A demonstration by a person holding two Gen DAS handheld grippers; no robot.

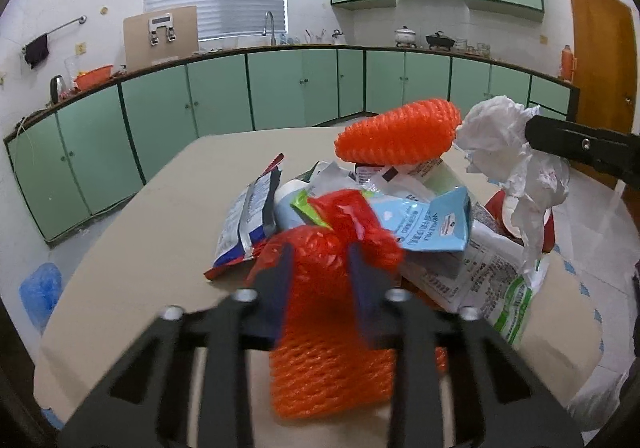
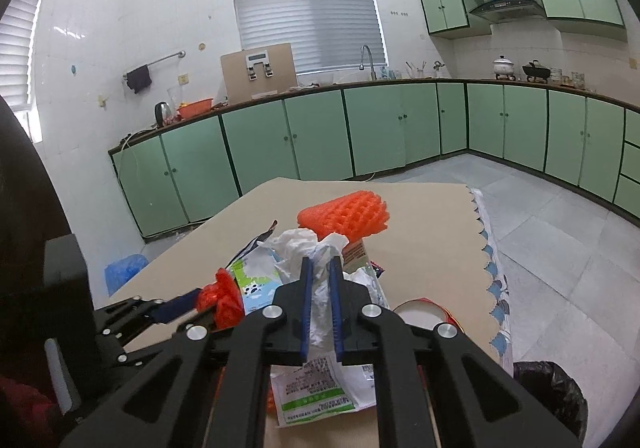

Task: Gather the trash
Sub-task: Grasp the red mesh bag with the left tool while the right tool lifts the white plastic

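We've got the L gripper clamped on the orange foam net, R gripper on crumpled tissue. Lift both slow & clear of the wrappers, then to the bin.

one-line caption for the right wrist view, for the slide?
Right gripper shut on crumpled white tissue above the trash pile, left gripper pinching orange foam net alongside.

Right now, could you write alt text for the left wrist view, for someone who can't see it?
The left hand-held gripper pinches an orange foam net from a trash pile on a beige table. At right, the right hand-held gripper holds a crumpled white tissue. Green kitchen cabinets stand behind.
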